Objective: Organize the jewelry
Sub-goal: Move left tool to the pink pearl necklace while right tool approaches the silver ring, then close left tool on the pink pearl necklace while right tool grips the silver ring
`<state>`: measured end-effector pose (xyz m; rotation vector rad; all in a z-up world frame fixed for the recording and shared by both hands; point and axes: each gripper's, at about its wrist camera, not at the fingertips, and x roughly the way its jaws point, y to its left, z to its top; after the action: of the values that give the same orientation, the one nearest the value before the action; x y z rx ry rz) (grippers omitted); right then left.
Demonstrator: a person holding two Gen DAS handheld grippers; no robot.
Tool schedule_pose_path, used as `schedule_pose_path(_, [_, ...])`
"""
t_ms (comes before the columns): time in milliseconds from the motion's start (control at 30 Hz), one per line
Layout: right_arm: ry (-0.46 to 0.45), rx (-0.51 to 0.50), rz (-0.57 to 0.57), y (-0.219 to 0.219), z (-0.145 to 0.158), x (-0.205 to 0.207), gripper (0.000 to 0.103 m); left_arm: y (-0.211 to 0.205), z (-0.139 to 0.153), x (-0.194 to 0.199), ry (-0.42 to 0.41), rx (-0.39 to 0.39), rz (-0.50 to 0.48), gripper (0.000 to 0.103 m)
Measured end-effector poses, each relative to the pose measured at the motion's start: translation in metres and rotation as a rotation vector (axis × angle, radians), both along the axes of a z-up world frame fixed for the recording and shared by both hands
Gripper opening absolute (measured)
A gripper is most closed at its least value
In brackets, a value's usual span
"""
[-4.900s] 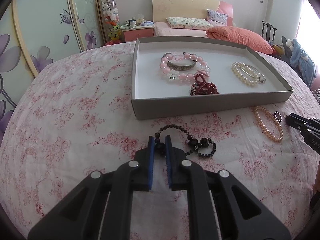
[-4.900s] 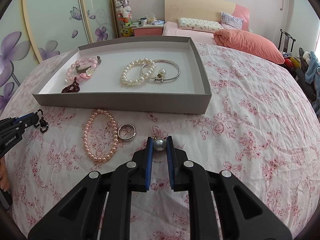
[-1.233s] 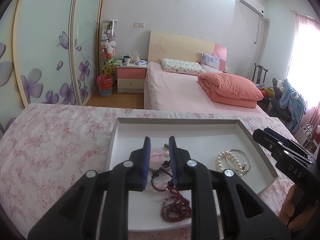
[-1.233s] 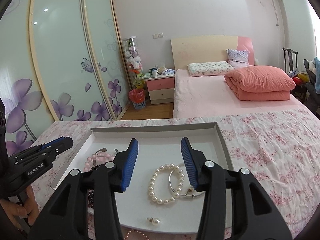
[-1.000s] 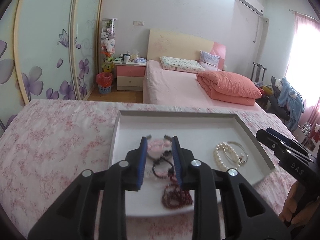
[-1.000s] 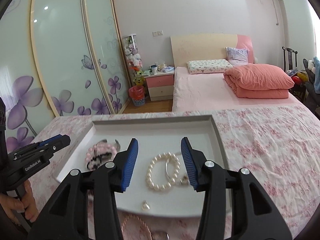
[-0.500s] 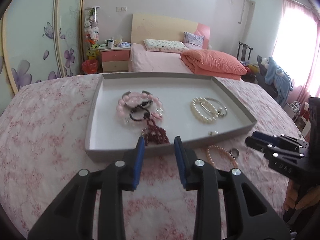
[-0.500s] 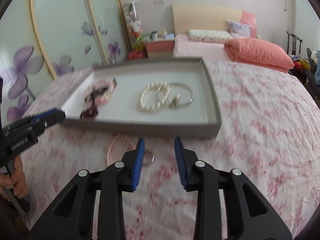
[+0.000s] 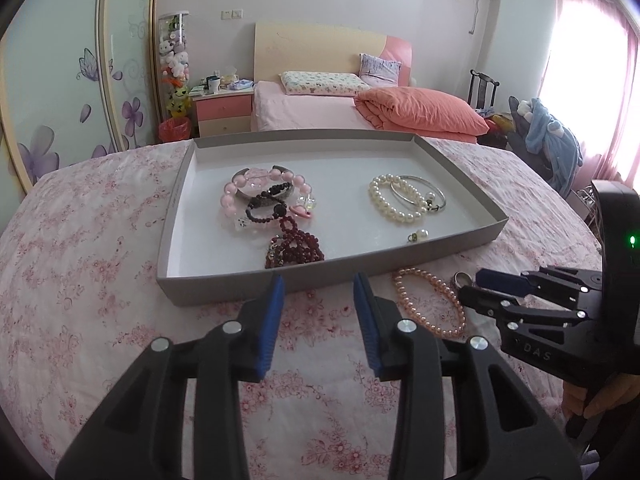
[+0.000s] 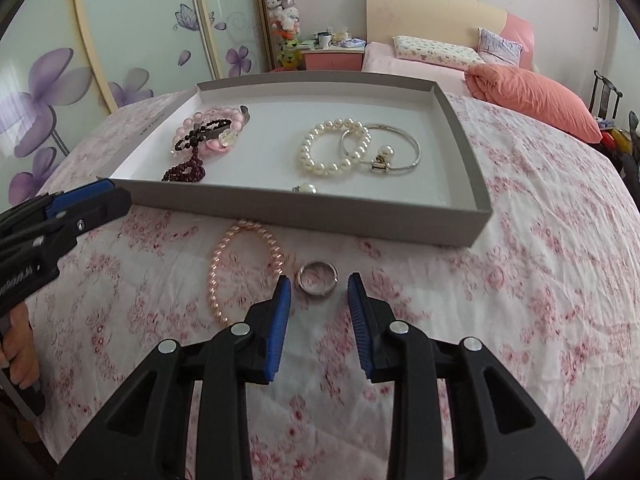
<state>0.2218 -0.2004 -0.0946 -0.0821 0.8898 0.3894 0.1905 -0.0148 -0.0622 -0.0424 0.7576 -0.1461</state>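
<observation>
Left gripper [image 9: 319,292]: jaws standing apart, holding nothing.
Right gripper [image 10: 319,294]: jaws standing apart, silver ring [image 10: 318,277] lying at 12 o'clock.
Tray [image 10: 460,216]: sitting beyond ring.

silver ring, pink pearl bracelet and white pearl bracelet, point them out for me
silver ring [image 10: 318,279]: right wrist view, near side of the band.
pink pearl bracelet [image 10: 212,280]: right wrist view, left strand of beads.
white pearl bracelet [image 10: 306,158]: right wrist view, left arc of pearls.

Bedroom: pink bed [image 9: 312,114] with cream headboard [image 9: 320,50], pink nightstand [image 9: 222,114], floral sliding wardrobe doors [image 10: 120,32]; bright curtained window [image 9: 588,72] at right.
</observation>
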Motion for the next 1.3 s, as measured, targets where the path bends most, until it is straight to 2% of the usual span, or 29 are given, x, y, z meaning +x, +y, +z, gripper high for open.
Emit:
schedule_pose_path(67, [-0.016, -0.028, -0.01, 0.002, 0.0, 0.001, 0.023, 0.0, -0.002, 0.001, 0.006, 0.002, 0.002, 0.037])
schedule_pose_path(400, [-0.011, -0.036, -0.178, -0.038, -0.002, 0.01, 0.023, -0.008, -0.007, 0.003, 0.024, 0.009, -0.019, 0.042])
schedule_pose_path(767, [-0.01, -0.032, -0.183, -0.04, -0.002, 0.01, 0.023, -0.043, -0.019, 0.014, 0.109, -0.015, -0.099, 0.043])
schedule_pose_path(967, [-0.007, -0.021, -0.182, -0.042, -0.002, 0.009, 0.023, -0.068, -0.03, 0.026, 0.169, 0.005, -0.118, 0.042])
schedule_pose_path(1033, [-0.006, -0.018, -0.182, -0.043, -0.002, 0.009, 0.023, -0.074, -0.034, 0.028, 0.172, 0.03, -0.108, 0.038])
schedule_pose_path(1100, [-0.006, -0.018, -0.182, -0.043, -0.001, 0.009, 0.023, -0.077, -0.035, 0.03, 0.163, 0.083, -0.096, 0.017])
schedule_pose_path(1167, [-0.006, -0.018, -0.182, -0.043, -0.001, 0.009, 0.023, -0.075, -0.035, 0.029, 0.159, 0.104, -0.087, 0.009])
schedule_pose_path(1300, [-0.007, -0.02, -0.18, -0.043, -0.001, 0.009, 0.023, -0.058, -0.034, 0.025, 0.154, 0.129, -0.058, 0.007])
